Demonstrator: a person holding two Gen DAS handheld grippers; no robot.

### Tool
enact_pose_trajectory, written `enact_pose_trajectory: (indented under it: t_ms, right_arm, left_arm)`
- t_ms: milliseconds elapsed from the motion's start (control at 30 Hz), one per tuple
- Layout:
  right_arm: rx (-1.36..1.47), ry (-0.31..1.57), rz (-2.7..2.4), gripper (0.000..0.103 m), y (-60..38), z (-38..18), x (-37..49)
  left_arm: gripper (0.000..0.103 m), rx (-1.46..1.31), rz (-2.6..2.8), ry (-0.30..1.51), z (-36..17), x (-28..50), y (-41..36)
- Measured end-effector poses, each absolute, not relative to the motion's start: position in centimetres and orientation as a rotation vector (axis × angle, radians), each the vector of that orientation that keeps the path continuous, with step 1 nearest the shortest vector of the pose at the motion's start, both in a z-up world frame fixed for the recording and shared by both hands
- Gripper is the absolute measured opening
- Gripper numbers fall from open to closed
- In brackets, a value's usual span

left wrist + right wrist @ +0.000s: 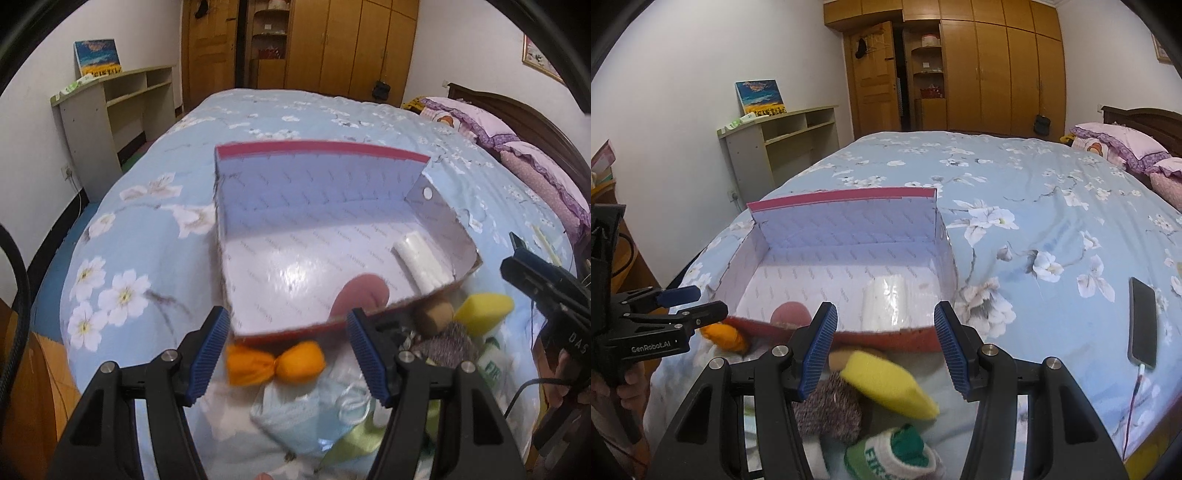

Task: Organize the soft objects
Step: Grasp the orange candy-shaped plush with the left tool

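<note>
An open cardboard box [295,177] [849,221] with a red rim lies on the bed, holding a white roll [423,264] [884,301] and a pink round object [364,291] [790,314]. Before its near edge lie an orange cloth bundle [275,362] [726,336], a yellow sponge [484,308] [890,384], a speckled knit piece [443,347] [827,410], a green-and-white sock [890,458] and a pale blue cloth [295,410]. My left gripper [286,354] is open above the orange bundle. My right gripper [886,350] is open above the sponge. Neither holds anything.
The blue floral bedspread [1034,206] stretches far behind the box. A phone on a cable [1143,323] lies at the right. Pink pillows [517,147] sit by the headboard. A shelf unit [779,144] and wooden wardrobes [997,74] stand beyond the bed.
</note>
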State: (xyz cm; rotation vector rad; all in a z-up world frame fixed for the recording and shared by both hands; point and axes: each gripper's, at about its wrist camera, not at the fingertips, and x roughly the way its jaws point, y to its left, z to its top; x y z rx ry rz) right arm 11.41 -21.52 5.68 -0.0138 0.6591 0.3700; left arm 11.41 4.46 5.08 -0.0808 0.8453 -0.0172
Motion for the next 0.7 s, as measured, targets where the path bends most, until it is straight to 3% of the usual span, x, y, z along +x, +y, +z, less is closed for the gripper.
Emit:
enact_pose_trajectory:
  t_ms: [700]
  right_arm:
    - [0.002, 0.712, 0.348, 0.056, -22.7, 2.8, 9.5]
  left_arm:
    - [0.070, -0.132, 0.013, 0.904, 1.1, 10.7, 4.9]
